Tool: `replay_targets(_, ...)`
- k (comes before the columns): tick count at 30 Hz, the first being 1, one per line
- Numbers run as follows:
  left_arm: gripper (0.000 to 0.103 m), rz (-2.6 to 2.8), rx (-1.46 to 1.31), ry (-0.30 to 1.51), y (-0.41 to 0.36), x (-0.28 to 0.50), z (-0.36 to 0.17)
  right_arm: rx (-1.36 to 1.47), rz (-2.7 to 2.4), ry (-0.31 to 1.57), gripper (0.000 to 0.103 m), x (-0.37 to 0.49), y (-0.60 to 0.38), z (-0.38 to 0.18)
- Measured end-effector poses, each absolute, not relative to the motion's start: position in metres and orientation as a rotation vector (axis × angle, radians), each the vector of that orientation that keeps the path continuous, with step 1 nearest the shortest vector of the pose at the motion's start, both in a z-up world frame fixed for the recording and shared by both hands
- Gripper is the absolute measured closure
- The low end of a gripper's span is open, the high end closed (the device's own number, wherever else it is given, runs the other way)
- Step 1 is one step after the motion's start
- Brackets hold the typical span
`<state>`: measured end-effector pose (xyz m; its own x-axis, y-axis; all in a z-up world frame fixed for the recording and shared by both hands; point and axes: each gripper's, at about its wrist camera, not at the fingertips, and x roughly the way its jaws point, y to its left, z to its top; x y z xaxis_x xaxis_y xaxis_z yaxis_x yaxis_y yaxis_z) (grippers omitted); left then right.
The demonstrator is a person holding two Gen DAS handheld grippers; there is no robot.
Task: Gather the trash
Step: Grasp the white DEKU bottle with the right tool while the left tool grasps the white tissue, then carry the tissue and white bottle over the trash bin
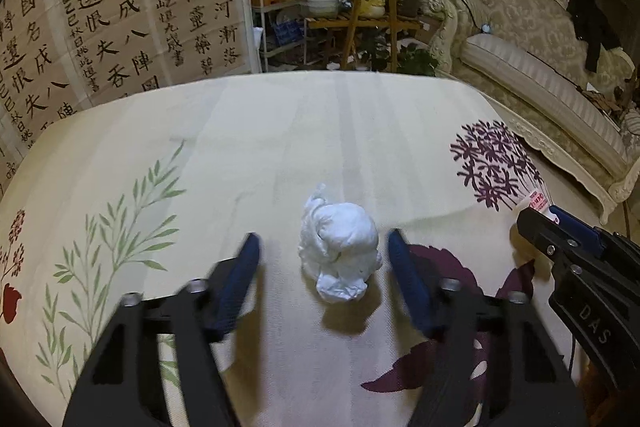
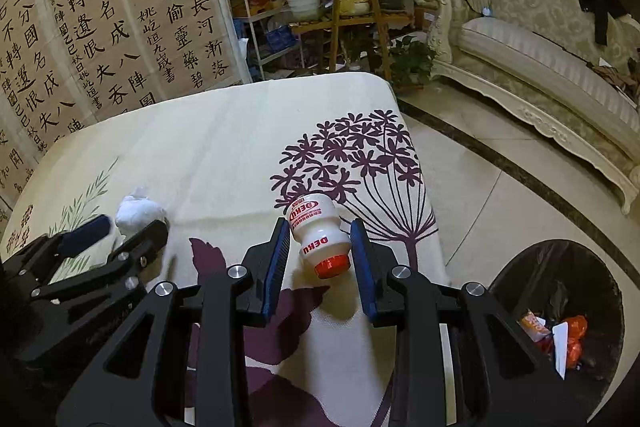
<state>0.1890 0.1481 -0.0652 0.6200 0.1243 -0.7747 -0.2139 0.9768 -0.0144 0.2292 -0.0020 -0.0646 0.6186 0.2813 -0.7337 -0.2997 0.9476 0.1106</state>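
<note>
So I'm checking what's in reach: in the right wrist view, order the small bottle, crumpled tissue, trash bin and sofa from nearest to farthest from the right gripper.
1. Small bottle, between the right gripper's jaws.
2. Crumpled tissue, off to the left on the tablecloth.
3. Trash bin, on the floor, lower right.
4. Sofa, far right across the floor.

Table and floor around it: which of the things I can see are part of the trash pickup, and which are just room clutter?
Part of the job:
- crumpled white tissue, between the left gripper fingers
- small drink bottle, clamped in the right gripper
- trash bin on the floor, wrappers already inside

Just lying about:
- floral tablecloth
- sofa
- potted plant
- calligraphy screen
</note>
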Motion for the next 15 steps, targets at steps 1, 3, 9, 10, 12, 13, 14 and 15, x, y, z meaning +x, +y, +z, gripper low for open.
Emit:
replay_targets(1,0.057,0.191,-0.105,0.885,0.147,0.189,-0.066,-0.023,0.335,0.839,0.072,0.228,-0.003,-0.065)
replay_targets(3,0.067,0.181,-0.093,0.885,0.144,0.188,-0.067,-0.024,0.337,0.839,0.072,0.226,-0.003,-0.066)
replay_targets(9,0.073,0.184,-0.075,0.870,0.138,0.181,-0.064,-0.017,0.335,0.832,0.072,0.215,-0.007,-0.063)
replay_targets(10,0.073,0.184,-0.078,0.869,0.137,0.179,-0.063,-0.017,0.335,0.830,0.072,0.213,-0.008,-0.063)
replay_targets(12,0.073,0.182,-0.077,0.863,0.134,0.172,-0.061,-0.016,0.333,0.826,0.072,0.206,-0.010,-0.061)
replay_targets(13,0.073,0.180,-0.075,0.860,0.133,0.171,-0.059,-0.016,0.333,0.826,0.072,0.203,-0.010,-0.061)
replay_targets(14,0.073,0.178,-0.072,0.856,0.132,0.167,-0.057,-0.017,0.333,0.826,0.072,0.200,-0.011,-0.060)
replay_targets(15,0.073,0.177,-0.071,0.853,0.131,0.165,-0.056,-0.019,0.331,0.827,0.072,0.195,-0.013,-0.060)
